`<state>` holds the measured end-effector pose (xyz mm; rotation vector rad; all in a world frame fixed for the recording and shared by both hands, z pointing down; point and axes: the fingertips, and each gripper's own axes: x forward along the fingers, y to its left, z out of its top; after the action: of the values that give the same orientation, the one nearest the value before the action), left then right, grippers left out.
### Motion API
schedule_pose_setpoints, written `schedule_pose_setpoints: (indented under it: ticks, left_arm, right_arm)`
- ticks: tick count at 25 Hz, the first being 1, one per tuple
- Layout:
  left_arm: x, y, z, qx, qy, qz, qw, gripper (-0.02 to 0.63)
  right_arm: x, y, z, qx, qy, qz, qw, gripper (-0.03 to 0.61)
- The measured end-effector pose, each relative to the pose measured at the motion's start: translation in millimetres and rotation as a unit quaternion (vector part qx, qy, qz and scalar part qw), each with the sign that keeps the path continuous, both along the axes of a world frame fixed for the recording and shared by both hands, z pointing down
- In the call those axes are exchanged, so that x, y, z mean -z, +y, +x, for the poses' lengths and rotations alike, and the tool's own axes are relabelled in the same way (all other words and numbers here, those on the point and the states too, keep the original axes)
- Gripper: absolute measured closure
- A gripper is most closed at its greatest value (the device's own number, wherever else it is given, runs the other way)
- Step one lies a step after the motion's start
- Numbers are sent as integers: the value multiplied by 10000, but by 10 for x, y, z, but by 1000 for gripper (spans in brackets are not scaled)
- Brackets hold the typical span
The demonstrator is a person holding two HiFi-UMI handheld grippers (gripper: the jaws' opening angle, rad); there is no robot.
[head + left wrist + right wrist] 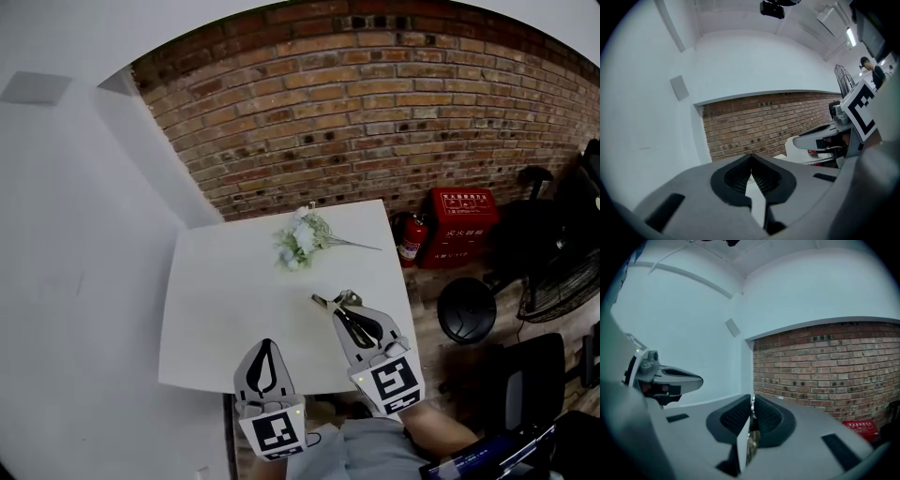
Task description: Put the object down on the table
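A small thin metal object sticks out to the left from the tip of my right gripper, which is shut on it above the white table's right half. In the right gripper view only a silvery sliver of the object shows between the closed pads of that gripper. My left gripper hovers over the table's near edge, shut with nothing in it; in its own view the left gripper's tips meet. A bunch of white flowers lies at the table's far side.
A brick wall runs behind the table. To the right on the floor stand a fire extinguisher, a red box, a black round stool, a fan and a dark chair.
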<state>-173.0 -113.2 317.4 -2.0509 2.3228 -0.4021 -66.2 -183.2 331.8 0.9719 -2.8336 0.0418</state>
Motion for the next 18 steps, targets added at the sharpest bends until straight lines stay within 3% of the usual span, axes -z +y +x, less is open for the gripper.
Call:
schedule_pose_setpoints:
  ticks: [8,18]
  left_arm:
    - [-191,-295,-341,-223,-51,-134,9996,604]
    - [-565,-536,-560,-378,292,-572,9972,604]
  right_arm:
    - [-209,-222,-310,-98,179,-241,9995,545]
    - [-647,-416,-511,-280,479,-635,9964,543]
